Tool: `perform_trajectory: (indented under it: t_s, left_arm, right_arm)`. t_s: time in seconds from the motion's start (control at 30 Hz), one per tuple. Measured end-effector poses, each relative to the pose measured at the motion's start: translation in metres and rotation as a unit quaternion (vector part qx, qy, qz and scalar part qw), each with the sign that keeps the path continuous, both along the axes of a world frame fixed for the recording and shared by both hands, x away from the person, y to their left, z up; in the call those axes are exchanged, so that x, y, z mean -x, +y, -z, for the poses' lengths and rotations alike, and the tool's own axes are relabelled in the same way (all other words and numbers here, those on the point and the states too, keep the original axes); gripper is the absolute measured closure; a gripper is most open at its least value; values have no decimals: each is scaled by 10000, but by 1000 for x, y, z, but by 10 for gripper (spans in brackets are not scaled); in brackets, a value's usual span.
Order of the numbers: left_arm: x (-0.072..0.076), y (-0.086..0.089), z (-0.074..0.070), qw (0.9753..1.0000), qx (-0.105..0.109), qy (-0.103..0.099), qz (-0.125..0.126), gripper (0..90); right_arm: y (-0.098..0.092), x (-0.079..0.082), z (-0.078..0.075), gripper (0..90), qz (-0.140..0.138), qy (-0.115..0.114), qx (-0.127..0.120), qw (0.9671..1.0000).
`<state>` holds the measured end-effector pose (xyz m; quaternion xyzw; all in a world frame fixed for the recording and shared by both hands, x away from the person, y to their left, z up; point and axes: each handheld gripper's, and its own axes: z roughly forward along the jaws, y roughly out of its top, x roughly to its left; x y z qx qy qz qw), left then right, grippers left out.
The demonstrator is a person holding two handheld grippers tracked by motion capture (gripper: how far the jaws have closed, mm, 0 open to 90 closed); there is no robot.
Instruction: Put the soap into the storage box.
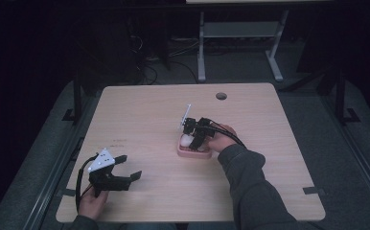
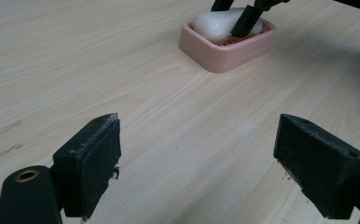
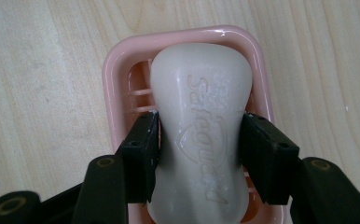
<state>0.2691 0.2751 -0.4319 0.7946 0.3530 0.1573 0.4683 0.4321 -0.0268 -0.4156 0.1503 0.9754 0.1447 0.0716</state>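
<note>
1. The counter [image 1: 149, 115] is a pale wooden top with a round hole [image 1: 221, 96] near its far edge.
2. A pink soap dish [image 1: 192, 152] stands near the middle of the counter, a little toward the person's right side.
3. A white bar of soap [image 3: 201, 130] lies in the dish, and the word "Safeguard" is pressed into its top face.
4. The right gripper [image 1: 194, 139] is held over the dish by the person's right hand [image 1: 220, 137], and a dark sleeve [image 1: 250, 182] covers the forearm.
5. In the right gripper view its jaws press on both long sides of the soap at its narrow waist, so they are closed on the bar.
6. The soap is inside the rim of the dish; whether it is touching the bottom cannot be told.
7. The left gripper [image 1: 123, 168] is near the front left corner of the counter, well apart from the dish, and it is held by the left hand [image 1: 92, 201].
8. Its jaws stand wide apart with nothing between them, just above the bare wood.
9. In the left gripper view the dish [image 2: 227, 42] with the soap [image 2: 218, 23] is seen farther off.
</note>
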Motion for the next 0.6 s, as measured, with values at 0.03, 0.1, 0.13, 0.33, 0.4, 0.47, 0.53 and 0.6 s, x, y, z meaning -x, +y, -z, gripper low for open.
perform_trajectory:
  t_s: [0.03,0.1,0.13,0.33,0.4,0.47,0.53,0.6]
  left_arm:
    - [0,0,0,10000,-5,-4,3,144]
    - [0,0,0,10000,-8,9,-2,145]
    - [0,0,0,10000,-8,9,-2,144]
    - [0,0,0,10000,-19,18,2,145]
    - [0,0,-1,10000,-49,3,12,144]
    - [0,0,0,10000,-32,-6,7,145]
    - [0,0,0,10000,-21,-4,1,145]
    - [0,1,-1,10000,-56,-5,12,145]
  right_arm:
    - [0,0,-1,469,4,-3,-5,10000]
    - [-1,1,-2,454,18,-11,-63,10000]
    - [-1,1,-3,439,31,-35,-70,10000]
    - [-4,6,-6,415,17,-63,-122,9999]
    - [-8,9,-8,392,56,-135,-230,9996]
    - [-12,10,-11,386,107,-172,-315,9993]
    - [-14,11,-12,383,138,-160,-379,9991]
    - [-18,14,-14,367,173,-194,-432,9987]
